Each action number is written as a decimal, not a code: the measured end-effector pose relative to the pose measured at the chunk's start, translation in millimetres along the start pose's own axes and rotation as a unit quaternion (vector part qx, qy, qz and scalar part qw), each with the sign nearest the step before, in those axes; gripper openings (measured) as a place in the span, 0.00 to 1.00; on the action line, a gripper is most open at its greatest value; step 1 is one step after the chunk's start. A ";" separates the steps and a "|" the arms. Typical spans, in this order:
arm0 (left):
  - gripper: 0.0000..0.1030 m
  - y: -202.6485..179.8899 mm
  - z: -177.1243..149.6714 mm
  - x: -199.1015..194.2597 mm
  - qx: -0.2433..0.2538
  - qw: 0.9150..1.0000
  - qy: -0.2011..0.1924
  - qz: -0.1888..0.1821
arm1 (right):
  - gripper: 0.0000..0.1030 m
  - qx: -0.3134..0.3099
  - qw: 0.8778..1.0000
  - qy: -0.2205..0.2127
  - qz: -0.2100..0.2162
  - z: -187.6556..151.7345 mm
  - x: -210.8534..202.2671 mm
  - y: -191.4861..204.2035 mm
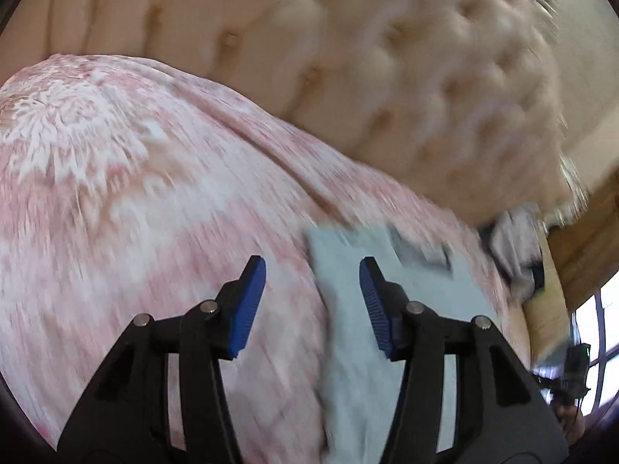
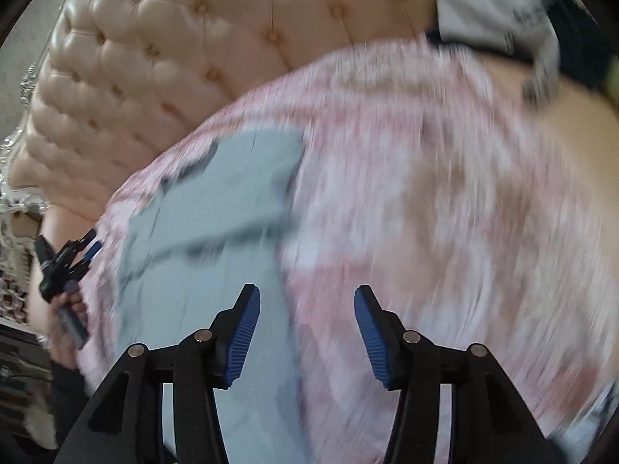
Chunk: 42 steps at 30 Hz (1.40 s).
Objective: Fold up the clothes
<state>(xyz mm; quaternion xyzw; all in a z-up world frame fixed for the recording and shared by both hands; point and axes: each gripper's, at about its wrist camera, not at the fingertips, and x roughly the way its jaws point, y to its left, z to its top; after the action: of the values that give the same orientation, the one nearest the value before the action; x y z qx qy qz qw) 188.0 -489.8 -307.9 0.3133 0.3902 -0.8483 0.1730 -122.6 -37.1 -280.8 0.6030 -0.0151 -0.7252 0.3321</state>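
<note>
A pale blue-grey garment (image 1: 348,328) lies flat on the pink patterned bedspread (image 1: 135,201). In the right wrist view the garment (image 2: 216,239) spreads from the lower middle up to the left, with one part folded across. My left gripper (image 1: 312,305) is open above the garment's left edge, holding nothing. My right gripper (image 2: 307,334) is open above the garment's right edge and the bedspread (image 2: 445,212), holding nothing. The left gripper also shows in the right wrist view (image 2: 83,251), small at the far left, held by a hand. Both views are motion-blurred.
A cream tufted headboard (image 1: 348,58) runs along the back of the bed; it also shows in the right wrist view (image 2: 174,38). A heap of grey and dark clothes (image 2: 503,11) lies at the bed's far right corner. A window (image 1: 603,328) is at the right.
</note>
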 end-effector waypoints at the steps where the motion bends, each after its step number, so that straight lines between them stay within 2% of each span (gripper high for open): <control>1: 0.52 -7.0 -12.3 -4.1 0.010 1.000 0.005 -0.001 | 0.52 0.009 1.000 0.008 0.009 -15.4 2.5 -0.9; 4: 0.49 -18.4 -46.4 -15.1 0.022 1.000 0.021 -0.005 | 0.52 0.036 0.999 0.010 0.029 -34.2 7.9 -6.2; 5: 0.41 -21.8 -54.0 -13.5 0.032 0.999 0.033 0.001 | 0.52 0.043 0.998 0.004 0.035 -34.5 8.5 -7.7; 6: 0.32 -27.1 -58.7 -10.9 0.065 0.997 0.038 0.027 | 0.52 0.048 0.998 -0.003 0.035 -31.7 8.0 -8.2; 8: 0.26 -37.9 -67.8 -5.5 0.132 0.987 0.046 0.080 | 0.57 0.056 0.998 -0.015 0.034 -25.7 7.5 -8.9; 9: 0.23 -40.4 -68.5 -1.8 0.151 0.983 0.050 0.095 | 0.58 0.055 0.998 -0.014 0.028 -22.3 8.4 -8.4; 10: 0.22 -42.8 -69.0 1.9 0.168 0.978 0.054 0.110 | 0.59 0.053 0.998 -0.013 0.016 -19.3 9.5 -7.4; 13: 0.22 -53.9 -64.5 4.5 0.192 0.975 0.058 0.097 | 0.59 0.031 0.999 -0.017 -0.005 -11.1 12.6 -0.2; 16: 0.22 -58.7 -70.2 20.9 0.224 0.963 0.078 0.126 | 0.59 0.017 0.999 -0.037 -0.024 -8.7 10.1 0.4; 19: 0.22 -67.4 -70.0 29.1 0.248 0.958 0.084 0.119 | 0.60 0.014 0.998 -0.051 -0.044 -3.7 9.1 -1.1; 22: 0.22 -58.9 -63.1 30.1 0.211 0.968 0.088 0.107 | 0.60 -0.007 0.996 -0.052 -0.067 1.5 14.8 2.2; 23: 0.20 -55.9 -60.7 30.4 0.198 0.971 0.089 0.103 | 0.60 -0.018 0.996 -0.052 -0.075 2.0 16.7 4.7; 24: 0.13 -52.9 -58.3 30.7 0.185 0.974 0.090 0.099 | 0.60 -0.029 0.995 -0.052 -0.083 2.5 18.6 7.1; 28: 0.11 -41.0 -48.8 31.7 0.133 0.983 0.095 0.082 | 0.60 -0.078 0.988 -0.058 -0.123 3.9 23.1 17.2; 30: 0.11 -19.0 -43.3 23.7 0.055 0.993 0.096 0.044 | 0.60 -0.104 0.984 -0.059 -0.135 5.4 27.5 23.4; 36: 0.11 -5.4 -43.8 14.5 0.006 0.995 0.095 0.018 | 0.60 -0.157 0.977 -0.046 -0.134 19.1 51.7 42.9; 39: 0.11 5.2 -42.4 13.5 -0.029 0.995 0.096 -0.005 | 0.60 -0.156 0.978 -0.039 -0.132 28.1 61.6 44.6; 42: 0.11 4.8 -42.3 10.9 -0.032 0.995 0.097 -0.010 | 0.60 -0.143 0.981 -0.036 -0.123 35.1 66.3 43.9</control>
<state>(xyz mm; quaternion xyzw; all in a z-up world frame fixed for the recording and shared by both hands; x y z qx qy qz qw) 199.3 -460.8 -339.0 0.3844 0.4355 -0.8026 0.1358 -136.8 -117.7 -310.0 0.5199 0.1507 -0.7764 0.3227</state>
